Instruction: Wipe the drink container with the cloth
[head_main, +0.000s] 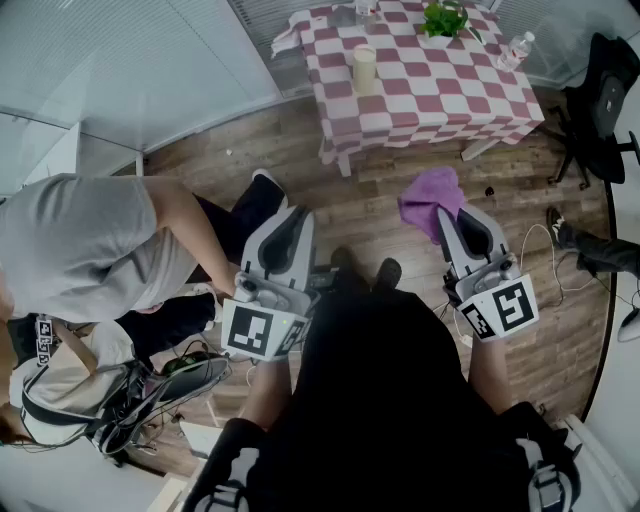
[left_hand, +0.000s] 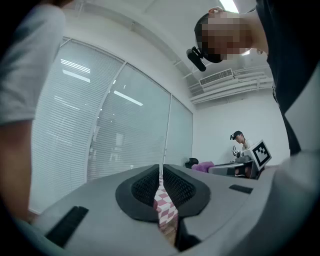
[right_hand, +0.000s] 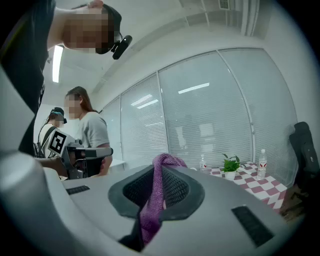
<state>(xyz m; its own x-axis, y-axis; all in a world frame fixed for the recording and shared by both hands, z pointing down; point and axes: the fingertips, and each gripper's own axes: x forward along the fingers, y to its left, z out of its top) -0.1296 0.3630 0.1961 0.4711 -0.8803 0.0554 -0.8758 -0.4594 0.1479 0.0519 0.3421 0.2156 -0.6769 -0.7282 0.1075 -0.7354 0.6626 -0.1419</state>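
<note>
Standing short of the far checked table (head_main: 440, 105), the person (head_main: 400, 400) is pinching a crumpled purple cloth (head_main: 432, 198) in the right gripper (right_hand: 159, 176); the left gripper (left_hand: 161, 172) is sitting closed, empty. Next: reaching the pale, seemingly cup-like drink container (head_main: 364, 68) there.

The drink container (head_main: 364, 68) stands on the far surface (head_main: 430, 100), at its left. A plant (head_main: 445, 18) sits at the far edge and a bottle (head_main: 516, 50) at the right. The cloth (head_main: 432, 198) is nearer, in front.

Checkered table (head_main: 430, 90) with potted plant (head_main: 444, 20); black chair (head_main: 600, 108) alongside.
</note>
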